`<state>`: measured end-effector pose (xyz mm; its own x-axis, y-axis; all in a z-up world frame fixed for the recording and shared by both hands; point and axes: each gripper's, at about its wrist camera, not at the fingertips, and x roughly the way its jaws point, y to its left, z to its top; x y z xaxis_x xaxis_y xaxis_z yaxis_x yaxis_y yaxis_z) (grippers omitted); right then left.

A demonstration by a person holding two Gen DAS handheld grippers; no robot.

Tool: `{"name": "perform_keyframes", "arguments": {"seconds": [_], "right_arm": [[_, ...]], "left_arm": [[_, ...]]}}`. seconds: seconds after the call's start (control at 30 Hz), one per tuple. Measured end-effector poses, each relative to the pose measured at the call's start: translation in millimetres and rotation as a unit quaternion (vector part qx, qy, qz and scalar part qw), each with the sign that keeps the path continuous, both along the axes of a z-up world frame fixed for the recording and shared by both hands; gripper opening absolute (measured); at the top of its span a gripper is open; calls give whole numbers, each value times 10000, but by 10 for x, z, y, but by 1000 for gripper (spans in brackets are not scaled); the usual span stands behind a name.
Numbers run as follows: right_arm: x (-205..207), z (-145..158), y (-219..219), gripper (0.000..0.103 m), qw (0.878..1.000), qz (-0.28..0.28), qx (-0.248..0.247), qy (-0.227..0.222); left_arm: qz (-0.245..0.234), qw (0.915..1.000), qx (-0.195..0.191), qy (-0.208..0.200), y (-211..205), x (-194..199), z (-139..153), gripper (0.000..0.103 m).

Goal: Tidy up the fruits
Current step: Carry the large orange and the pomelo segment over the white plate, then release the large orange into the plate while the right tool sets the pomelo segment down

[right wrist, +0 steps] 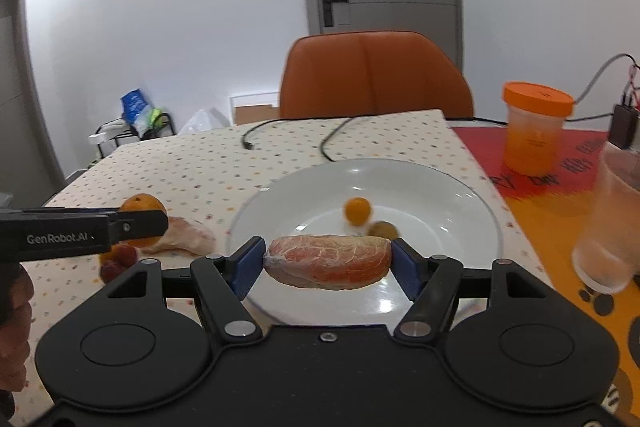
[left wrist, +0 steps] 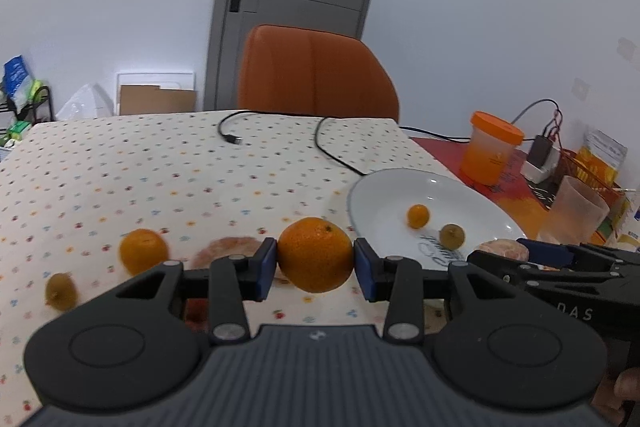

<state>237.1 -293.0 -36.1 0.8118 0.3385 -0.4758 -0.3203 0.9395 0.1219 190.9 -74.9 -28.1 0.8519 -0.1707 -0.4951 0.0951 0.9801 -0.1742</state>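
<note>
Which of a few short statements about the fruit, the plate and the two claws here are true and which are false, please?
1. The left claw holds an orange. True.
2. The right claw is empty. False: it grips a wrapped grapefruit wedge.
3. The white plate holds nothing. False: a small kumquat and a brownish fruit lie on it.
4. An orange-lidded jar stands right of the plate. True.
5. A second orange lies on the dotted tablecloth. True.

Even, bright indoor light, ceiling spots upper left, glare on the plate (right wrist: 460, 195), fisheye-bent edges, slight motion blur.
</note>
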Motion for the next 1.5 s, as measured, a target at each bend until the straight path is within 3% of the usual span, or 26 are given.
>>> {"name": "perform_keyframes", "arguments": {"seconds": [0.6, 1.0, 1.37, 1.5], "right_arm": [[40, -85, -426, 70, 9989, -453, 76, -46], [17, -41, -526, 70, 9993, -348, 156, 1], [-4, -55, -499, 78, 9988, -371, 291, 117], [-20, -46, -454, 81, 9989, -321, 315, 134]], "left_arm": [[-526, 9983, 234, 98, -566, 195, -40, 40], [-301, 9993, 205, 19, -555, 170, -16, 45], [84, 9998, 175, 108, -332, 71, -12, 76], [232, 9995, 185, 56, -245, 12, -15, 79]]}}
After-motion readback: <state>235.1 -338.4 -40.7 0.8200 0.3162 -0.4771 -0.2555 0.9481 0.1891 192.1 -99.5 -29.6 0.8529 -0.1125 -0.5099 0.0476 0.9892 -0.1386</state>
